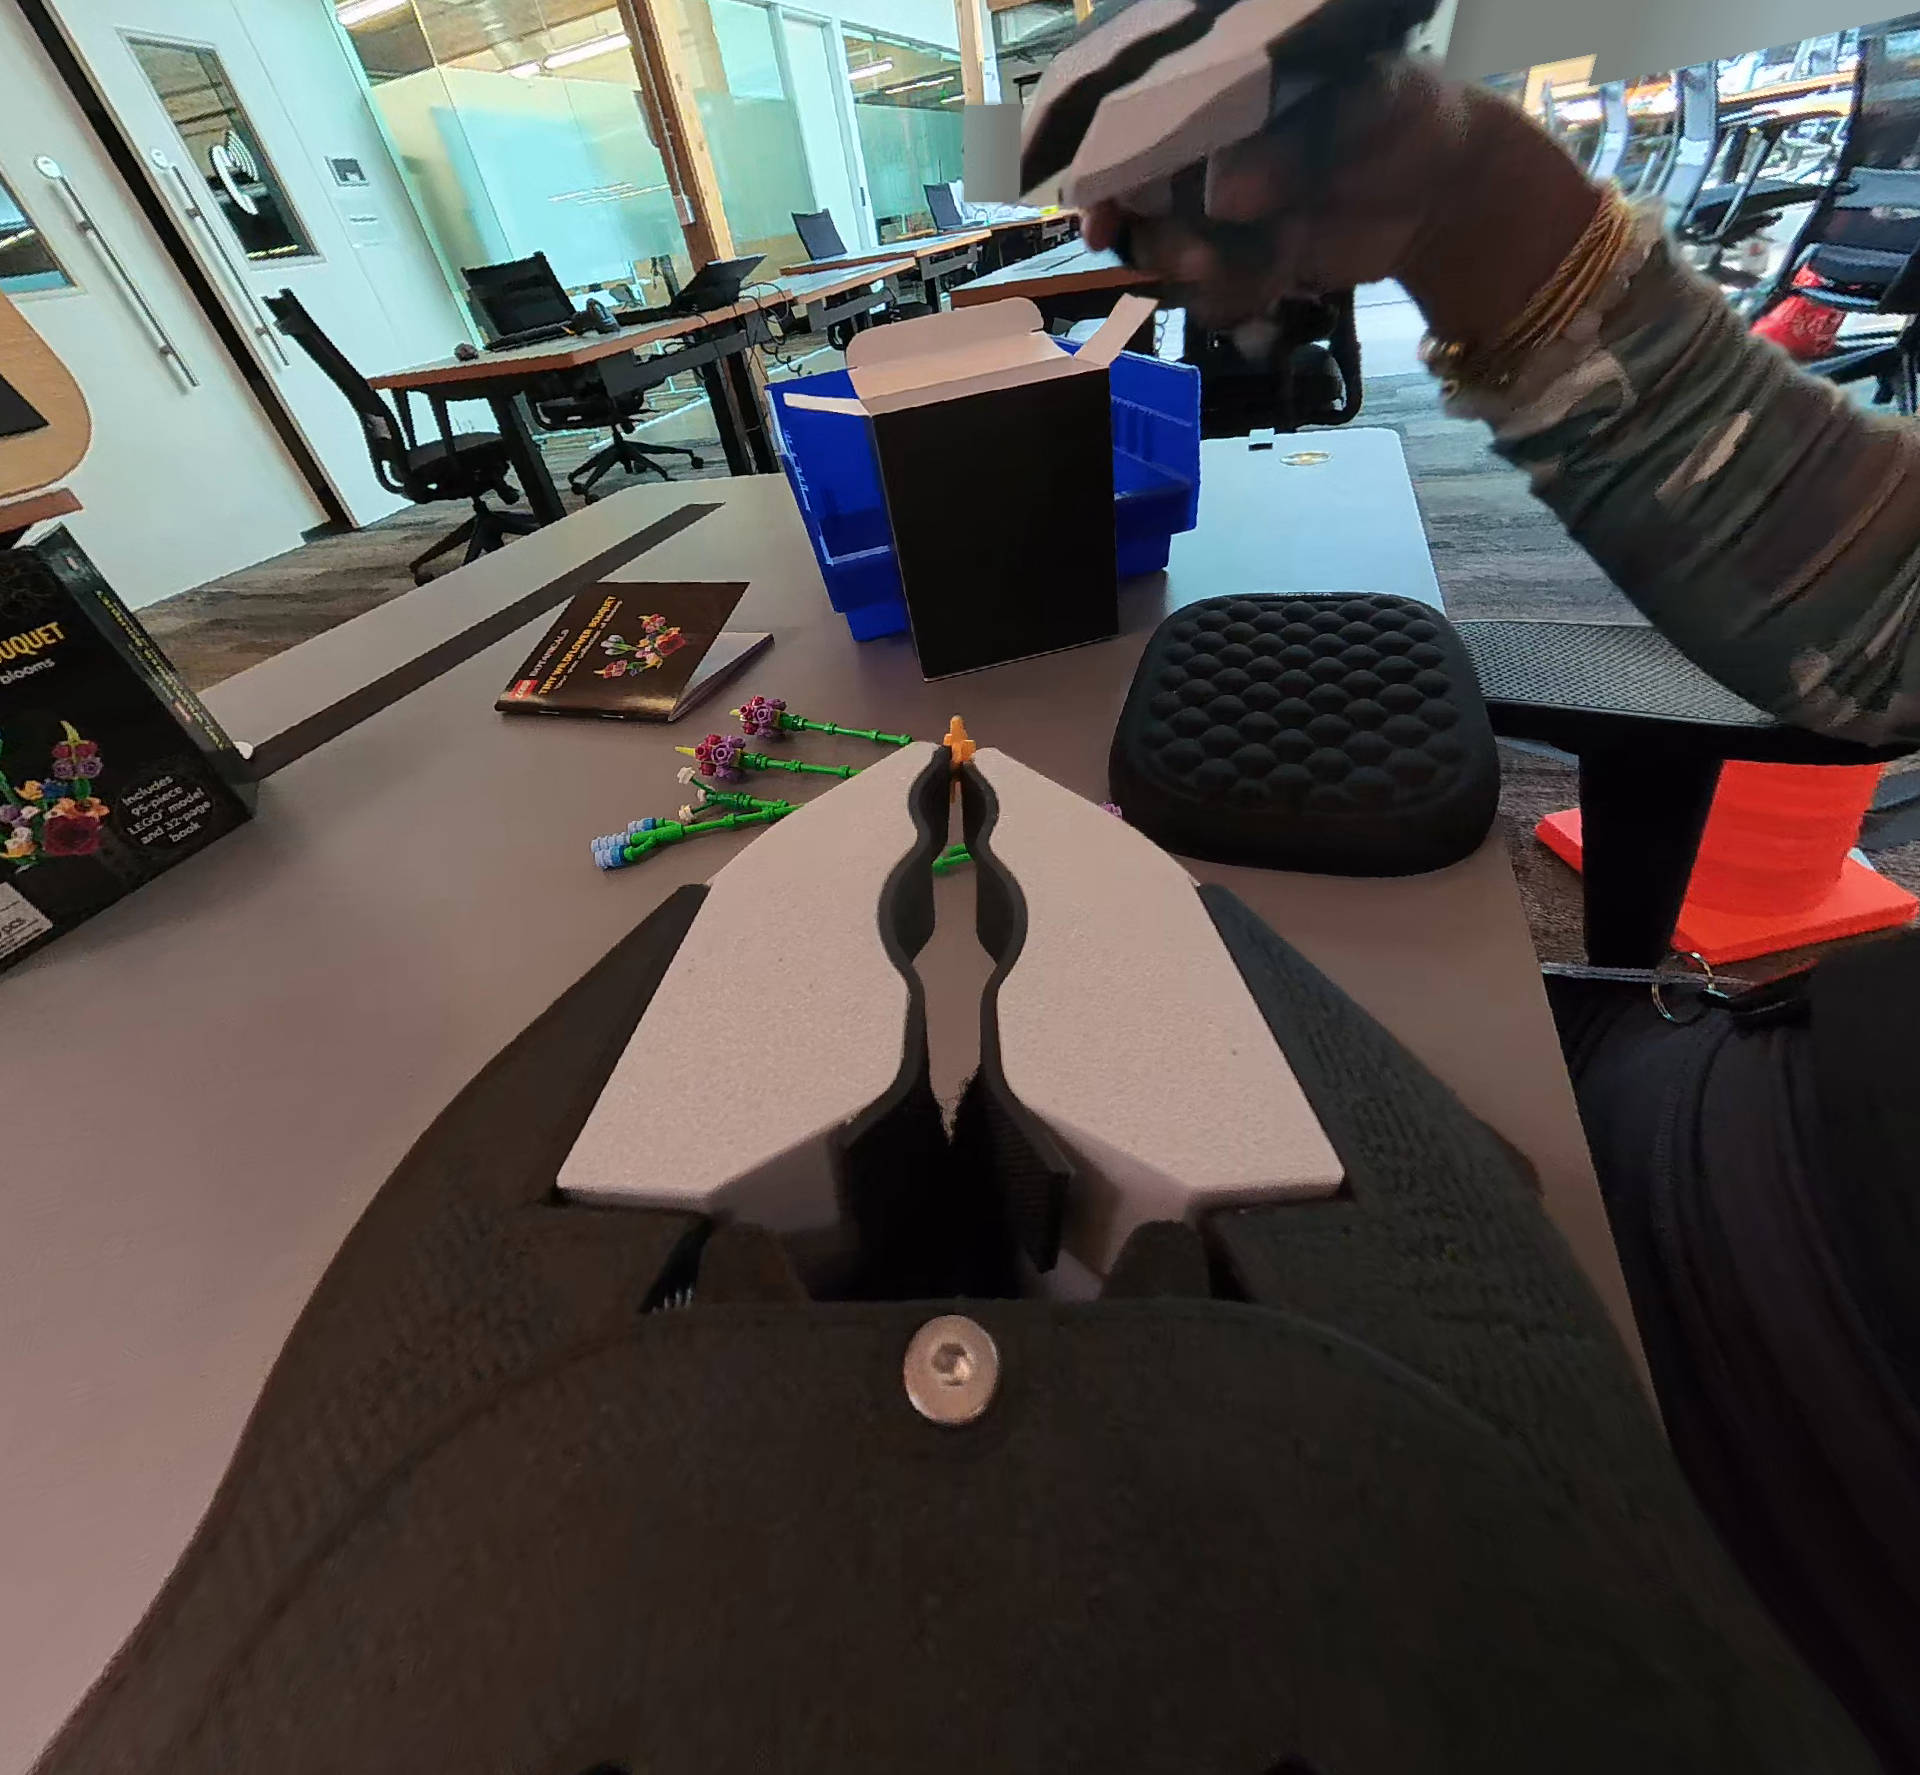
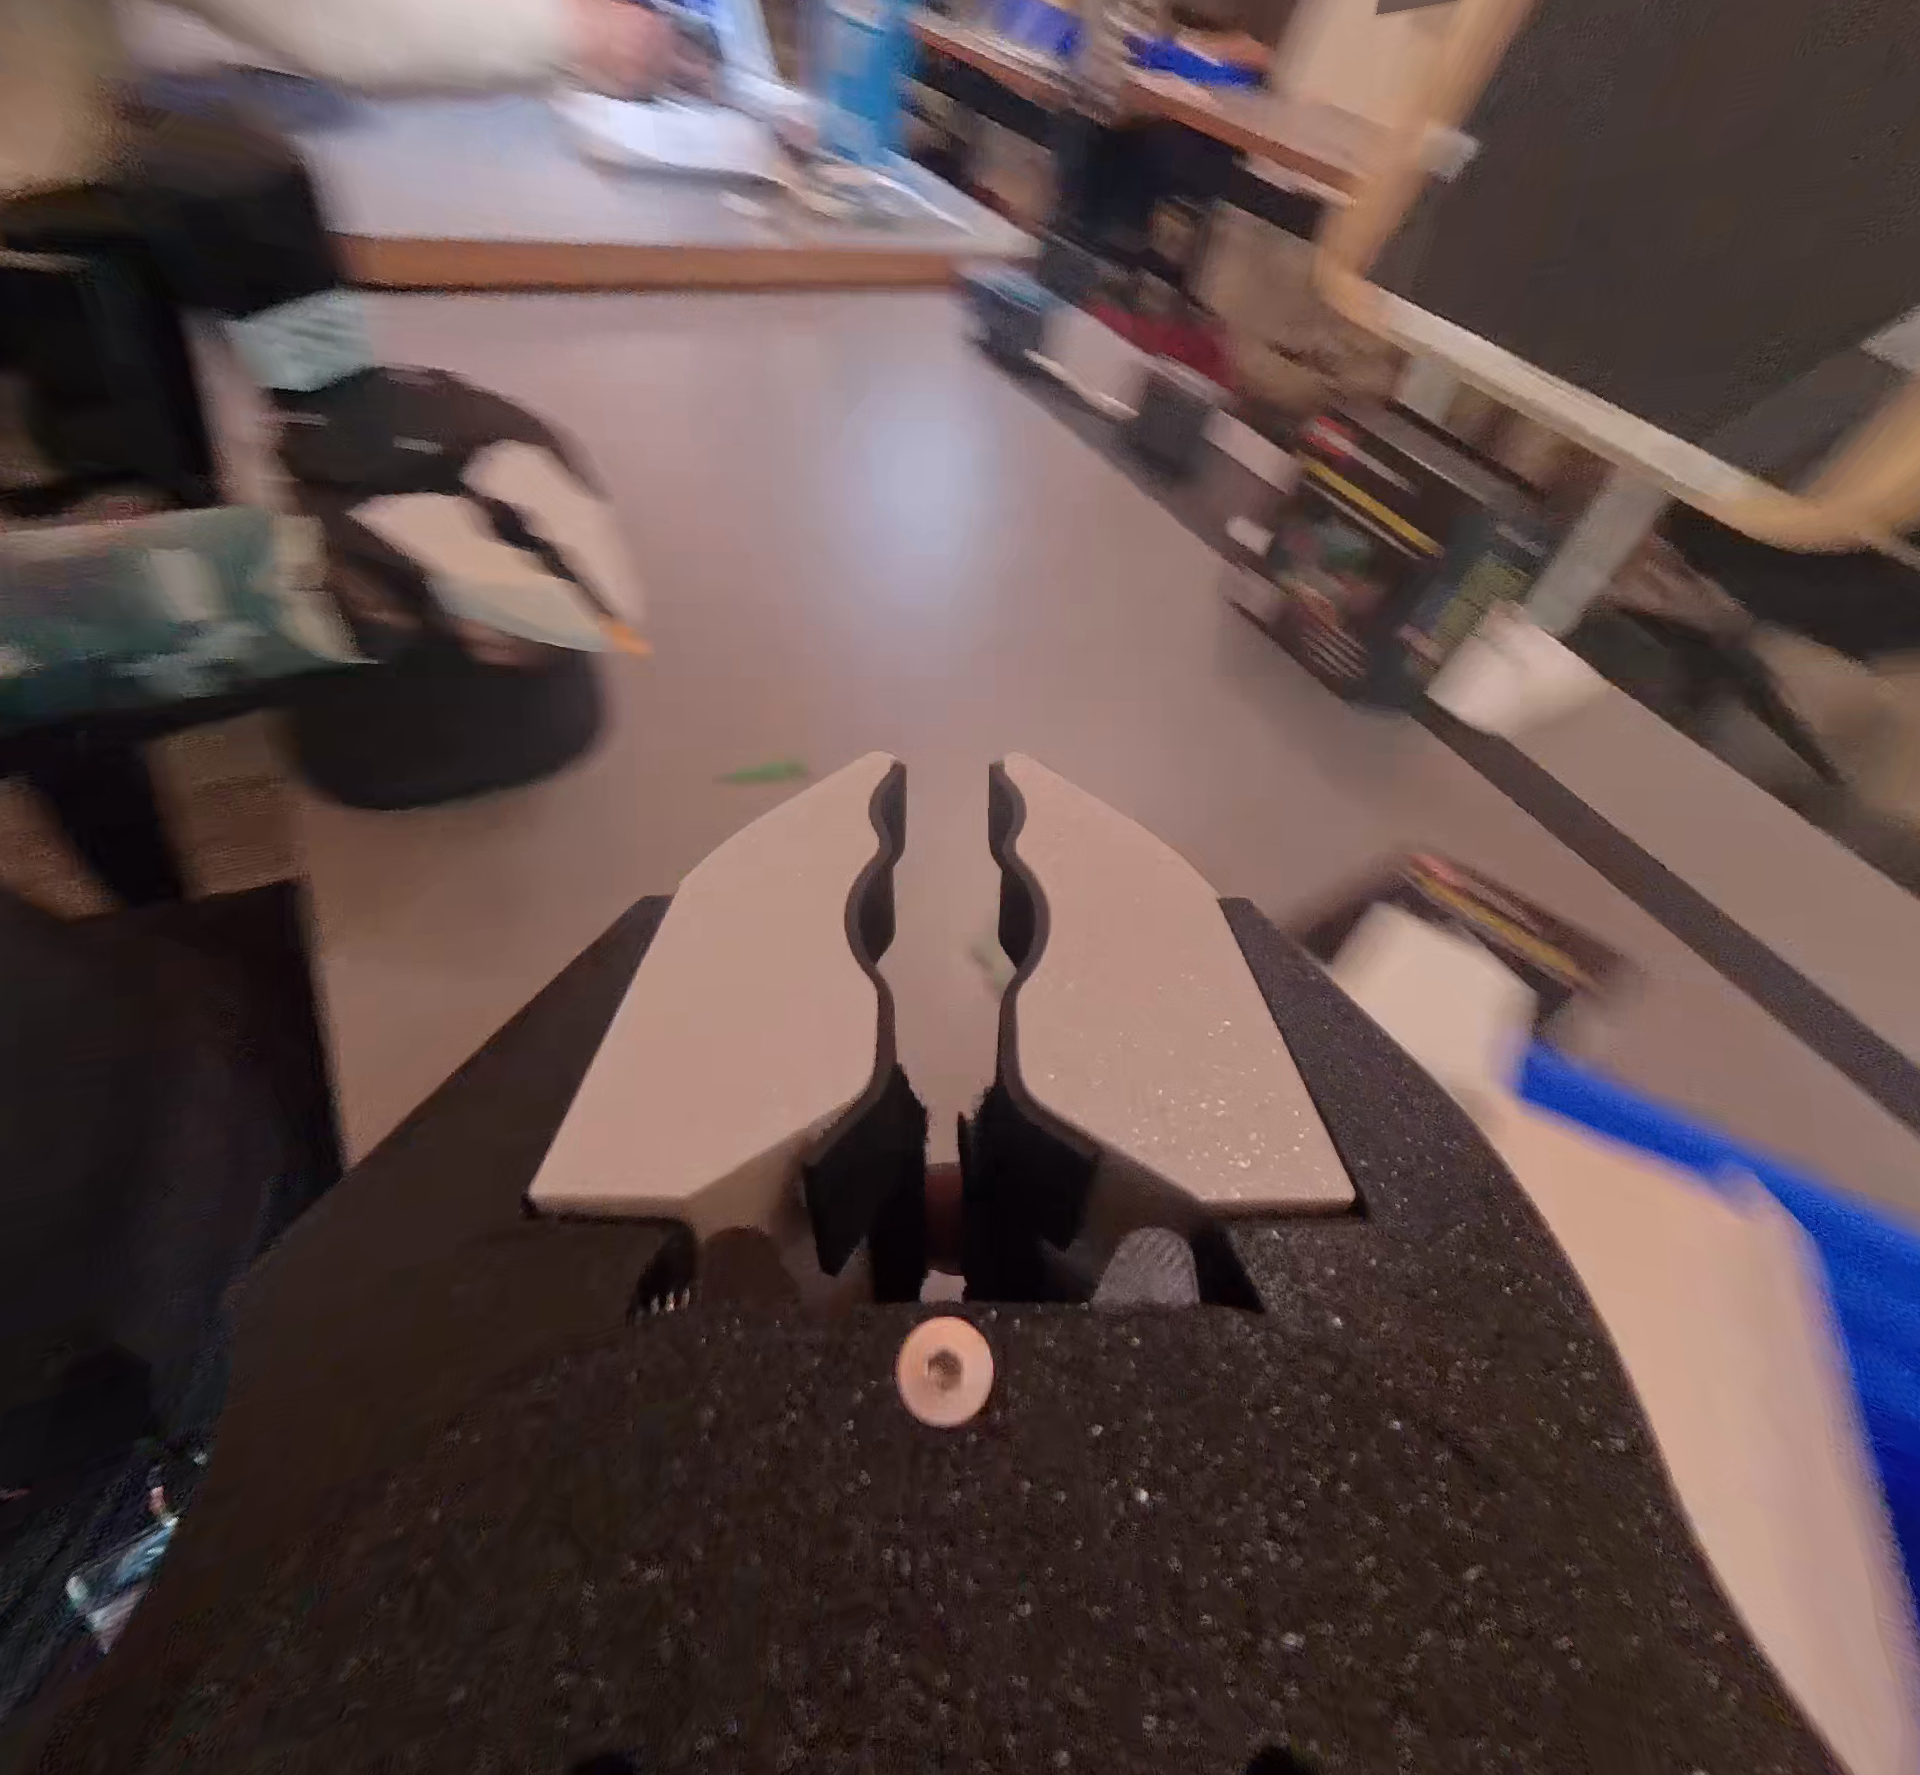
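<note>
Gripping a small orange plastic flower piece at its tips, the left gripper sits above the grey table, near green-stemmed toy flowers. Right gripper: slightly parted, holding nothing, raised beside the open black cardboard box.

Walls: white, with glass partitions behind.
Posts: timber column, exposed ceiling beams.
Door: grey, long bar handle.
Furniture: wood-topped desks, black office chairs.
Floor: mottled grey carpet.
Light: bright, even.
</note>
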Demonstrator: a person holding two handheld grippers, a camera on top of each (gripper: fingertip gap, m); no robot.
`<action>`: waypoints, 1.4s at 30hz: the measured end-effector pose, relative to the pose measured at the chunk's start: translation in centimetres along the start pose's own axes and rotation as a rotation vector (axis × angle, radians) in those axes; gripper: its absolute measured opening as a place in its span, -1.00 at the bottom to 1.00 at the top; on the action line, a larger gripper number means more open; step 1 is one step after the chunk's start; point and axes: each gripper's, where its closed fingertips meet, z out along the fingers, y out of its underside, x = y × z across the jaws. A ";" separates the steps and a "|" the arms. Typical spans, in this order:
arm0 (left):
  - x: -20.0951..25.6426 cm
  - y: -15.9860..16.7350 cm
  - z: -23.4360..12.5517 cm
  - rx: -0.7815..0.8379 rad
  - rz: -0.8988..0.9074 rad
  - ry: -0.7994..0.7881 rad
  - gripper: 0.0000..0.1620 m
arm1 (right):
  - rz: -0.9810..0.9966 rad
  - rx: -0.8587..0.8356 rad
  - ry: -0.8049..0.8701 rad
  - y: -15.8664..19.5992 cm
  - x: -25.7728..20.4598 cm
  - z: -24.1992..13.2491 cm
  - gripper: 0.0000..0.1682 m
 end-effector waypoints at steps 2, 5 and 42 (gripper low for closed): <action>0.3 -0.1 -0.1 0.010 0.011 0.015 -0.98 | -0.059 0.060 -0.224 -0.8 -4.7 3.3 -0.83; 0.7 -0.5 -0.3 0.039 0.027 0.046 -0.98 | -0.110 0.072 -0.399 0.0 -9.5 7.9 -0.84; -2.4 6.1 0.9 -0.490 -0.107 -0.171 -0.53 | 0.077 -0.533 0.555 8.2 8.5 -5.8 -0.93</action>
